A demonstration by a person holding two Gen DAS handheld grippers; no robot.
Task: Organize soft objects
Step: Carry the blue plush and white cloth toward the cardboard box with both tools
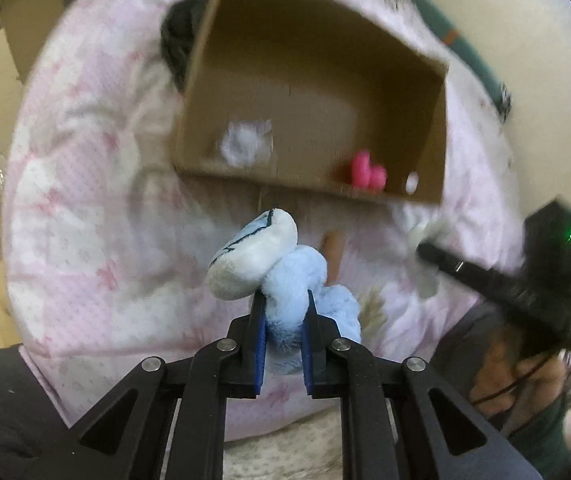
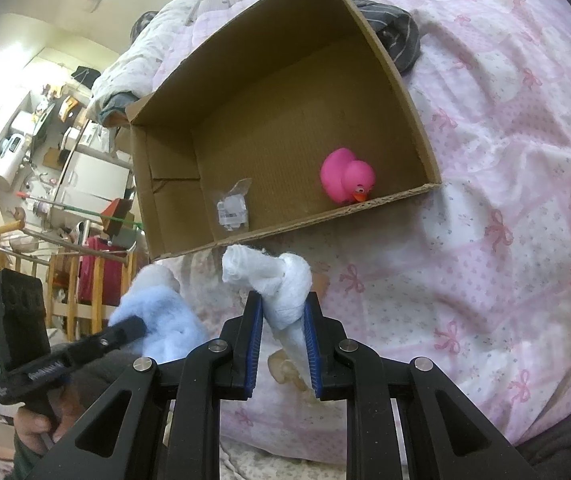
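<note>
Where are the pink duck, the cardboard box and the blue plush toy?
pink duck (image 2: 347, 176), right wrist view, on its body.
cardboard box (image 2: 397, 76), right wrist view, on its right wall.
blue plush toy (image 1: 297, 276), left wrist view, on its fluffy middle.

Soft, even indoor light. The left wrist view is smeared by motion blur, worst beyond the tool across the cardboard box (image 1: 317, 92). The right wrist view is sharp. Both bend strongly and darken at the edges.
</note>
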